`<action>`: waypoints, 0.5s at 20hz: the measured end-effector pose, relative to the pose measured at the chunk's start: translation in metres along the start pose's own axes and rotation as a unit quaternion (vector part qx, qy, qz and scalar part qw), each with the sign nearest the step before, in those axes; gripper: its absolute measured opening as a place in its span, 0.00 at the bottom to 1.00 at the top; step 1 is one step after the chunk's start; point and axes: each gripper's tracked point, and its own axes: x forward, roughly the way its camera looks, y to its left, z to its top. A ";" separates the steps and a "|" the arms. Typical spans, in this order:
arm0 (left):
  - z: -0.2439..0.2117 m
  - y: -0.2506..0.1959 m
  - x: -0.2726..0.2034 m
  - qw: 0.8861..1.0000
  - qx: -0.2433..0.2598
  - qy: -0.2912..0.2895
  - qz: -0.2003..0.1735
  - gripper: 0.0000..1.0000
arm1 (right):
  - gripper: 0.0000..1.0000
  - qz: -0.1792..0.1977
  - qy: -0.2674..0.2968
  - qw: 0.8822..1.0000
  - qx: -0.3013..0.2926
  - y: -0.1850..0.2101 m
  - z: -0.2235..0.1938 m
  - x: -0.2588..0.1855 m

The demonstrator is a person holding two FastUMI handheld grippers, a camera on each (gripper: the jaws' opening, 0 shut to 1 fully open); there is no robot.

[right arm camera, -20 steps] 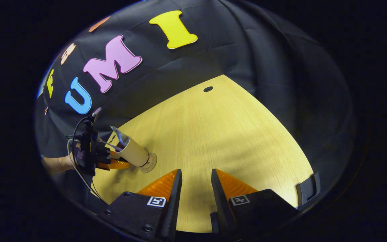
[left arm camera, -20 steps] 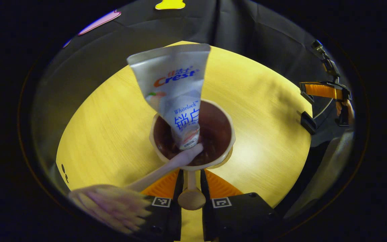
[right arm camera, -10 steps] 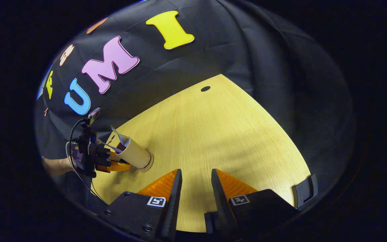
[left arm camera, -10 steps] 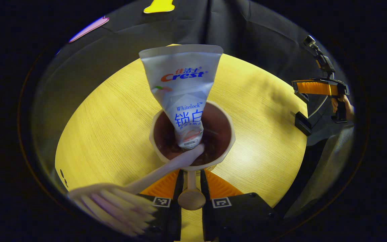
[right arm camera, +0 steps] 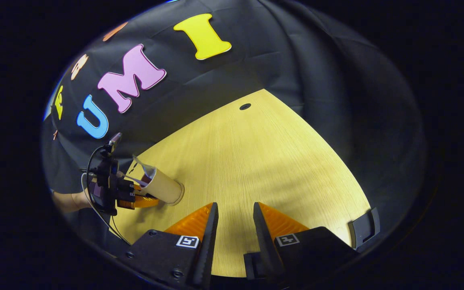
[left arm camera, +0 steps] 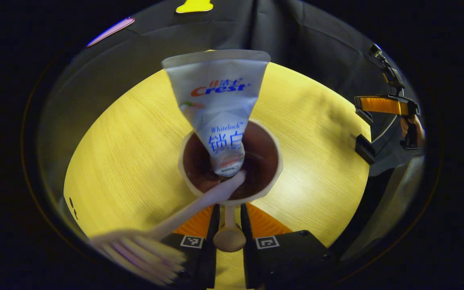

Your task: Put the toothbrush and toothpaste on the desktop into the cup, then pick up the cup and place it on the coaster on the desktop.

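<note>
My left gripper point(left arm camera: 229, 213) is shut on the slim handle of the beige cup point(left arm camera: 272, 141), whose inside is dark brown. A white toothpaste tube point(left arm camera: 220, 104) stands in the cup, crimped end up. A pale toothbrush point(left arm camera: 199, 201) leans out over the near rim, its bristles blurred at the lower left. In the right gripper view the cup point(right arm camera: 163, 187) sits at the far left with the left gripper point(right arm camera: 135, 199) beside it, and just a thin edge of the coaster point(right arm camera: 182, 190) shows under its base. My right gripper point(right arm camera: 235, 207) is open over bare wood, holding nothing.
The yellow wooden tabletop point(right arm camera: 264, 161) has a dark cable hole point(right arm camera: 245, 106) near its far edge. Black cloth walls close in behind. In the left gripper view the right gripper point(left arm camera: 377, 125) and a hand point(left arm camera: 411, 129) hang at the right edge.
The cup has shifted onto the coaster, which showed beside its base a second ago and is now almost covered. The toothpaste tube swung more upright. The right gripper barely moved.
</note>
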 end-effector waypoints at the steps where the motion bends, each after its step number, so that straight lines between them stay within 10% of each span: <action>1: 0.000 -0.004 -0.002 1.000 0.001 -0.002 -0.008 0.36 | 0.54 -0.001 -0.002 1.000 -0.001 0.001 0.001 0.000; 7: 0.004 -0.008 -0.006 1.000 0.016 -0.014 -0.010 0.79 | 0.54 -0.001 -0.010 1.000 -0.002 0.009 0.001 -0.007; 10: 0.005 -0.003 -0.013 1.000 0.022 -0.022 -0.002 0.83 | 0.54 -0.003 -0.015 1.000 -0.001 0.016 0.000 -0.013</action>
